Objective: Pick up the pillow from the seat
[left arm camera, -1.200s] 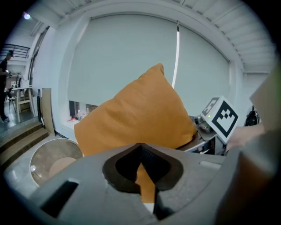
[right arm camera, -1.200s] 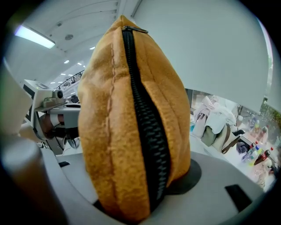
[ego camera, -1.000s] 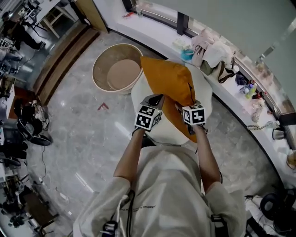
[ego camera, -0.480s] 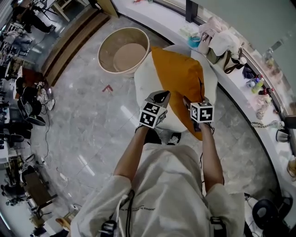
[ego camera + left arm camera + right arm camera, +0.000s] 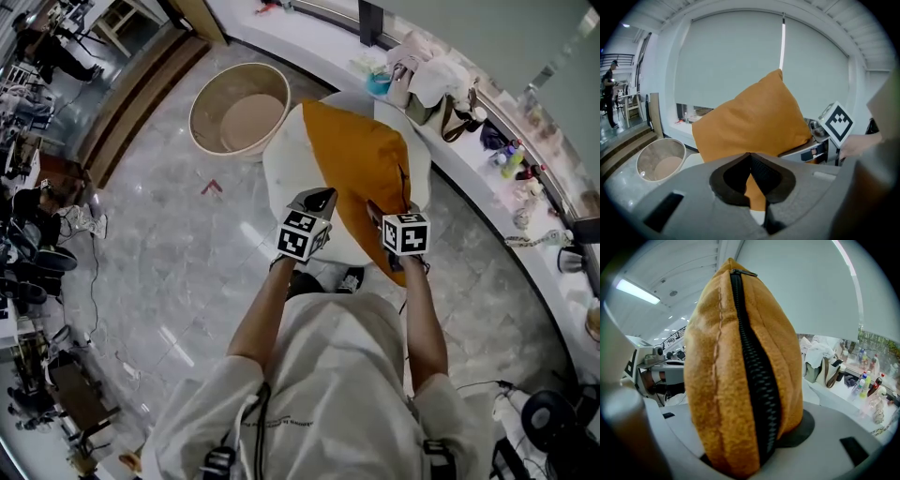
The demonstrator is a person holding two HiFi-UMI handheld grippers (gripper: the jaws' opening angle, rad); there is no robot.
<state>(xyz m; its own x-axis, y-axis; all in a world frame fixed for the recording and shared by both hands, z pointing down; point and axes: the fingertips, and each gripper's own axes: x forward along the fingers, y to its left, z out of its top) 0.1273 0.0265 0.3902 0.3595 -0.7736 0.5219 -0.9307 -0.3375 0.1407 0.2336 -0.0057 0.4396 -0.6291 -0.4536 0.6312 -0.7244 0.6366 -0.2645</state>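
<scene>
Head view: over the last second the orange pillow (image 5: 361,164) has drifted a little away from the round basket (image 5: 234,117) at upper left, and more of the white seat (image 5: 281,164) now shows bare along its left side. The left gripper (image 5: 317,199) and right gripper (image 5: 378,214) have stayed clamped on its near edge throughout. I judge the pick-up nearly done: the pillow looks raised and tilted over the seat rather than lying on it. A grey marble floor (image 5: 159,244) surrounds the seat, and a curved white ledge (image 5: 309,42) runs along the upper right, carrying bags (image 5: 431,89) and bottles (image 5: 511,164). Left gripper view: the jaws are almost together, pinching a thin corner of orange fabric at bottom centre, while the pillow's body rises against a pale window blind (image 5: 731,56). The basket sits at lower left and a distant person (image 5: 608,93) stands at the far left. Right gripper view: the jaws stand about half apart, filled by the pillow's thick edge, its black zip (image 5: 754,371) running up the middle. The bags and bottles line the ledge at right.
</scene>
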